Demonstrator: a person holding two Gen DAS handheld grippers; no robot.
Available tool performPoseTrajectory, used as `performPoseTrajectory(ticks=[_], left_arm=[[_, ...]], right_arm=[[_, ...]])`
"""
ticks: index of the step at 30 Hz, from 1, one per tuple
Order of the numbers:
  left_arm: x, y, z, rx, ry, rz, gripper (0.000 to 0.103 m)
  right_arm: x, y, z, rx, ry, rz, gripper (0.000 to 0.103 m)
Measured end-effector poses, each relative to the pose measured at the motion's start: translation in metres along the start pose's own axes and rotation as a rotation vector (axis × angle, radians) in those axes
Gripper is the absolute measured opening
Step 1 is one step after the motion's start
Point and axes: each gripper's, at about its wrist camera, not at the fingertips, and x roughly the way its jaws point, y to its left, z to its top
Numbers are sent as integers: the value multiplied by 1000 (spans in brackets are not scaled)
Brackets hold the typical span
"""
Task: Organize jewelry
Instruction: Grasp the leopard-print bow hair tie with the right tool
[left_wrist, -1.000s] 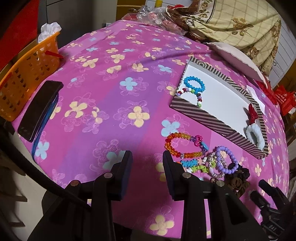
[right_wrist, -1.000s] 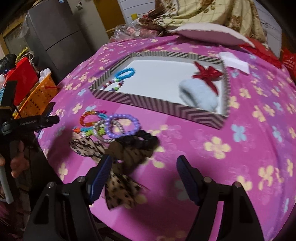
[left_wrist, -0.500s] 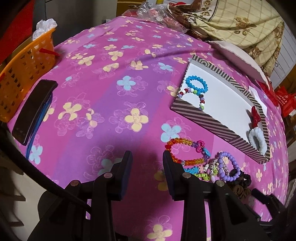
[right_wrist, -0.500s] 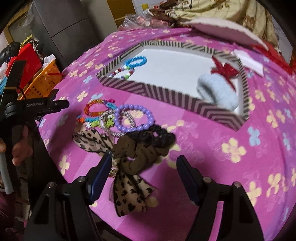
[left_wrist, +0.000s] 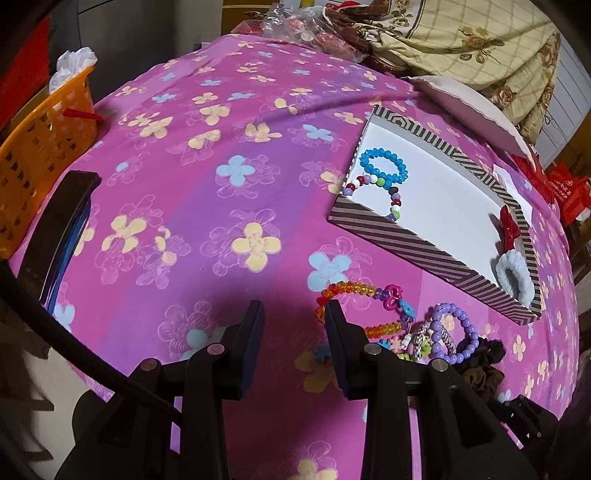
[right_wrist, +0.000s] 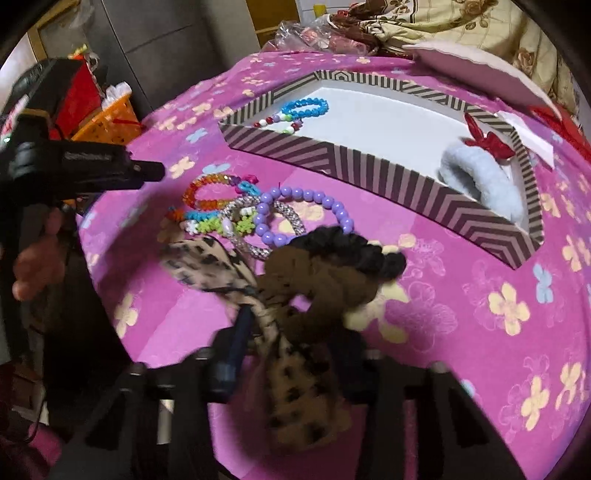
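Observation:
A striped tray (left_wrist: 424, 243) (right_wrist: 369, 162) holds a blue bead bracelet (left_wrist: 384, 166) (right_wrist: 306, 107), a multicolour bracelet (left_wrist: 373, 184), a red bow (right_wrist: 487, 138) and a white scrunchie (right_wrist: 480, 181). In front of it lie an orange bracelet (left_wrist: 351, 291) (right_wrist: 207, 188), a purple bead bracelet (left_wrist: 454, 332) (right_wrist: 306, 210), a black scrunchie (right_wrist: 354, 251) and a leopard-print bow (right_wrist: 266, 314). My left gripper (left_wrist: 293, 314) is open above the cloth beside the orange bracelet. My right gripper (right_wrist: 295, 332) is closing around the leopard bow; its image is blurred.
An orange basket (left_wrist: 40, 147) and a black phone (left_wrist: 59, 229) sit at the left edge. A white pillow (left_wrist: 472, 107) and a blanket (left_wrist: 461, 40) lie beyond the tray. The pink flowered cloth (left_wrist: 221, 166) covers the table.
My right gripper moved forward onto the leopard bow and its fingers narrowed around it. My left gripper drifted slightly forward and stayed open.

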Motion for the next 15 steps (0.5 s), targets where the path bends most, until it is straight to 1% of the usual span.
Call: performPoseTrajectory(ticks=[3,7,10,14,15], left_arm=[[6,-2,4,3,9,-20,49],[17,-7,10,22,24,-41,52],[28,-11,12,51,45,-20,53],[40,-18,7,93,84,8,53],[40,-21,5,110,70,23,53]], right_arm=[[-8,-7,-5,5,-13,-4,26],[-16,-23,-13,36,-4,-6,26],[-21,-31,-17,59,-1,0,26],[-22,-37,-19,74,-5,7,26],[-22,-38,-19,78,-6,11,26]])
